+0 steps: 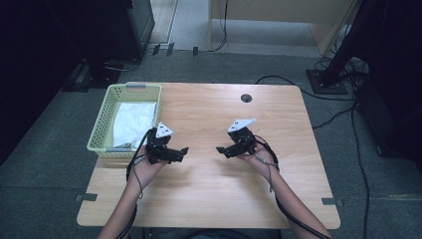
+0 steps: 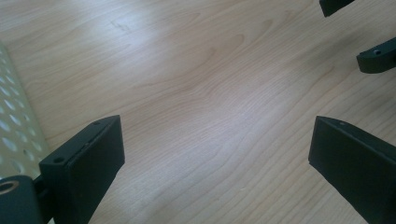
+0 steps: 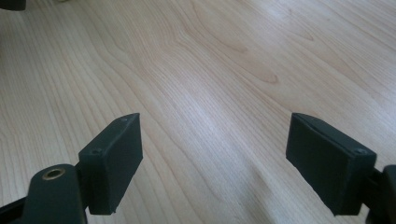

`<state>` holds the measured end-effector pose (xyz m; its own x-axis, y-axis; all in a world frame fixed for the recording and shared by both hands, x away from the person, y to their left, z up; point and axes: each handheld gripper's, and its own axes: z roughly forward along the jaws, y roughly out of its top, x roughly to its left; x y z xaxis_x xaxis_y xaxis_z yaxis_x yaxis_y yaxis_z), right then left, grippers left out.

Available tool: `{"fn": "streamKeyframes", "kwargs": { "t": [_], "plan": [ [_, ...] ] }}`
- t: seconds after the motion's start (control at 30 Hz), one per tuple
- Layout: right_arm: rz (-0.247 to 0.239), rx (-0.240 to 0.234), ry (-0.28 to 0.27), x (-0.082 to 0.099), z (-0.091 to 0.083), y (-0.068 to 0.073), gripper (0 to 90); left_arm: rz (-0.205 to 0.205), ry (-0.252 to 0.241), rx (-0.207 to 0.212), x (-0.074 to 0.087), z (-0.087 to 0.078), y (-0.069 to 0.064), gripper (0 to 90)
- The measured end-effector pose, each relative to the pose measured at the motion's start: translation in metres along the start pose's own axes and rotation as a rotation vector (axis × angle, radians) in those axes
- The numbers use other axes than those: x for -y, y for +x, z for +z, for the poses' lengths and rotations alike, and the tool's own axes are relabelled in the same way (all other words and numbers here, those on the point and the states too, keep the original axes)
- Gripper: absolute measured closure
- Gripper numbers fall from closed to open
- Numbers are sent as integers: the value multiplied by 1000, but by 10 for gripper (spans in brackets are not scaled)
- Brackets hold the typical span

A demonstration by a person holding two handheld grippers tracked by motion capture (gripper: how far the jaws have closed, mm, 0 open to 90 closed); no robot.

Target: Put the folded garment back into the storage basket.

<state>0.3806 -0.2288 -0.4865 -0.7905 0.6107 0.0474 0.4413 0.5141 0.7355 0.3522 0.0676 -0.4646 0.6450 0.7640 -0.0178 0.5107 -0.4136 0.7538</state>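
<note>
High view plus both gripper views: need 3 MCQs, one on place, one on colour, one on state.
1. Where is the basket?
A. table's far left edge
B. table's near right corner
C. on the floor

2. What colour is the cloth in the basket?
A. red
B. white
C. black

3. How do the left tongs and right tongs stand?
A. both clamped on cloth
B. one shut
C. both open, nothing between

Answers: A, the basket sits at the table's far left; B, white fabric lies inside; C, bare wood shows between both pairs of jaws.
</note>
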Motion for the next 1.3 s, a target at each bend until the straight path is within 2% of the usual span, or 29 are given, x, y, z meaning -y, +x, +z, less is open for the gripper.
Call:
{"fn": "streamKeyframes", "kwargs": {
  "t": [0.17,0.27,0.7,0.87,1.3],
  "plan": [
    [12,4,-3,6,-3,0,190,2,-1,5,1,2,-2,40],
    [19,6,3,11,-3,1,190,13,-30,2,1,2,-3,40],
    [33,22,6,24,-8,5,182,23,-2,19,6,12,-7,40],
    [40,36,3,29,-11,6,181,28,0,26,7,17,-10,40],
    [65,38,-12,37,-16,6,181,49,-6,32,12,27,-17,40]
  ]
}}
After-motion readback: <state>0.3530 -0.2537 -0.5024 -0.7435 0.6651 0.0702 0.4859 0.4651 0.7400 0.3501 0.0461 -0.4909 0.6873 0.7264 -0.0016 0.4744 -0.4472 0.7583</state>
